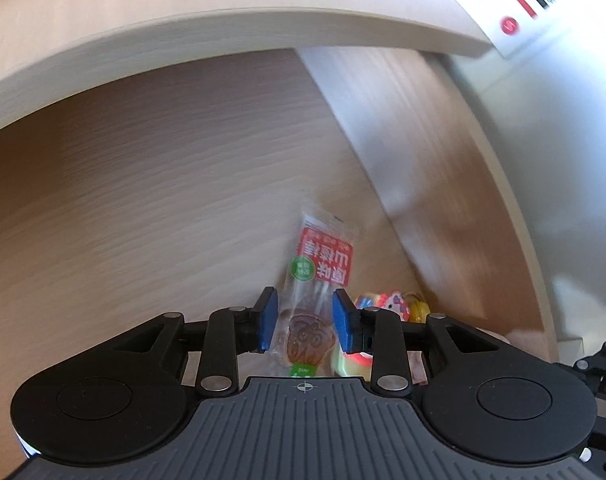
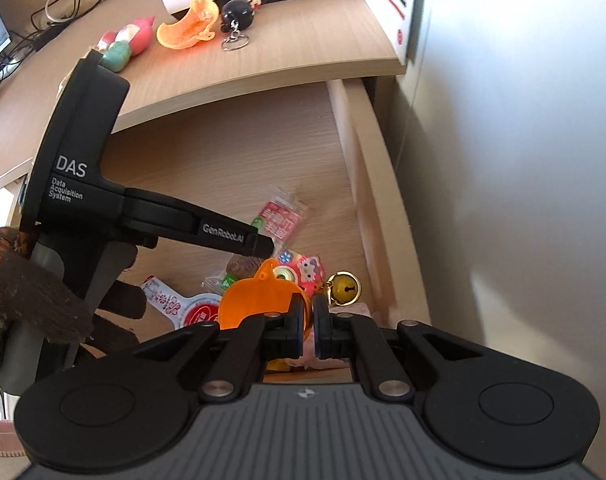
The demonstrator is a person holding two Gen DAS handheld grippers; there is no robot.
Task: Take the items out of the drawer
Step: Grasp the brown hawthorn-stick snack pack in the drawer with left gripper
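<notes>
Partway through: toys already out on the counter [image 2: 303, 48], among them an orange duck [image 2: 189, 26] and a black keychain figure [image 2: 239, 12]. Left in the drawer [image 2: 387, 184], toward its right wall: snack packet [image 1: 317, 264], orange pumpkin [image 2: 259, 298], bell [image 2: 343, 288]. Left tool [image 1: 305, 322] parted astride the packet, not pressing; right tool [image 2: 308, 326] closed, empty.

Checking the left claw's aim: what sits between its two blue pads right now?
In the left wrist view, the clear snack packet with the red label lies between the blue pads, which stand apart from it.
</notes>
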